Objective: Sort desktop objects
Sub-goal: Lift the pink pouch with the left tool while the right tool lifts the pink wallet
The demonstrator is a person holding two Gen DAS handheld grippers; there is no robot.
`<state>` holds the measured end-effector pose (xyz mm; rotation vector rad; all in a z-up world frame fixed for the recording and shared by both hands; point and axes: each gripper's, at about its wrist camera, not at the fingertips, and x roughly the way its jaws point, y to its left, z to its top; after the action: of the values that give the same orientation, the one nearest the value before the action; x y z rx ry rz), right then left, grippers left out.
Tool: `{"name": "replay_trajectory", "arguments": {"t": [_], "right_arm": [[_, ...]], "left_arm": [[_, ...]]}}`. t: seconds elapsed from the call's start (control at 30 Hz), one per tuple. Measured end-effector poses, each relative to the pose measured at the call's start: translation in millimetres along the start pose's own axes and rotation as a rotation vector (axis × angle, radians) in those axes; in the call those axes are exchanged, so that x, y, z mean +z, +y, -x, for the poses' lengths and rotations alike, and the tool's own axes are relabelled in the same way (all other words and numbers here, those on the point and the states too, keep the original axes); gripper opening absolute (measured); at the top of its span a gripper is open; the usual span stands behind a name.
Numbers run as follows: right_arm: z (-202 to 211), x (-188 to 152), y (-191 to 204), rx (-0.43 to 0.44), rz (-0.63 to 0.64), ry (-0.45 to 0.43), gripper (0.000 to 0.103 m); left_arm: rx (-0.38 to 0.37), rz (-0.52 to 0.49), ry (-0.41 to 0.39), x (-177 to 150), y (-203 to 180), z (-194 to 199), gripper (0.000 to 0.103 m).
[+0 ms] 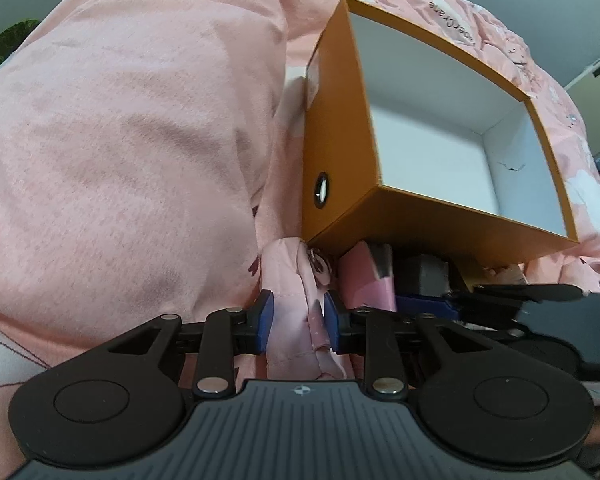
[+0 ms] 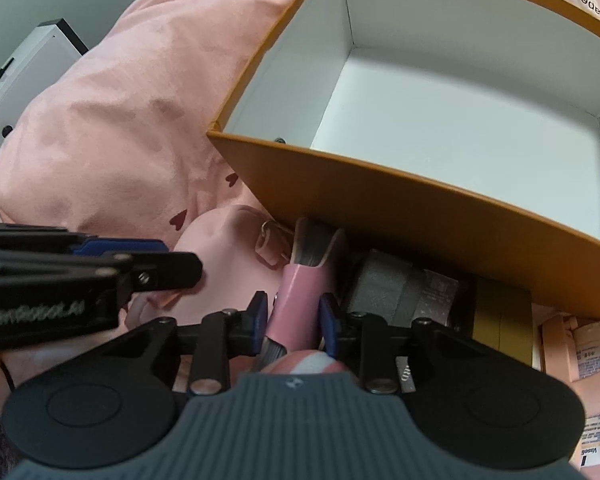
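Note:
An open orange box (image 1: 348, 184) with a white inside lies on pink bedding; it also shows in the right wrist view (image 2: 380, 200). My left gripper (image 1: 298, 316) is shut on a pink fabric pouch (image 1: 312, 320), seen in the right wrist view (image 2: 220, 240) with a metal ring. My right gripper (image 2: 292, 318) is shut on a pink-handled brush (image 2: 300, 300) with grey bristles, just in front of the box. The left gripper (image 2: 100, 272) enters the right wrist view from the left.
A pink pillow (image 1: 120, 140) bulges at left. A grey roll (image 2: 388, 288), a yellow block (image 2: 500, 320) and a white Vaseline tube (image 2: 596, 360) lie below the box edge. A white cabinet (image 2: 28, 60) stands at far left.

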<state>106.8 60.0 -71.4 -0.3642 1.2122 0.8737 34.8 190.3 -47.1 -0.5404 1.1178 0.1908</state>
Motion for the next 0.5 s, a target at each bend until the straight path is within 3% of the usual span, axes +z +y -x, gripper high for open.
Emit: {"name": "replay_trajectory", "arguments": {"t": [0.2, 0.5], "right_arm": [[18.9, -7.8, -10.0, 0.056, -0.002, -0.044, 0.023], [79.4, -14.1, -34.0, 0.222, -0.073, -0.157, 0.022]], "left_arm": [[0.037, 0.0, 0.008, -0.6, -0.5, -5.6, 0.036], [-0.106, 0.077, 0.007, 3.2, -0.3, 5.7, 0.036]]}}
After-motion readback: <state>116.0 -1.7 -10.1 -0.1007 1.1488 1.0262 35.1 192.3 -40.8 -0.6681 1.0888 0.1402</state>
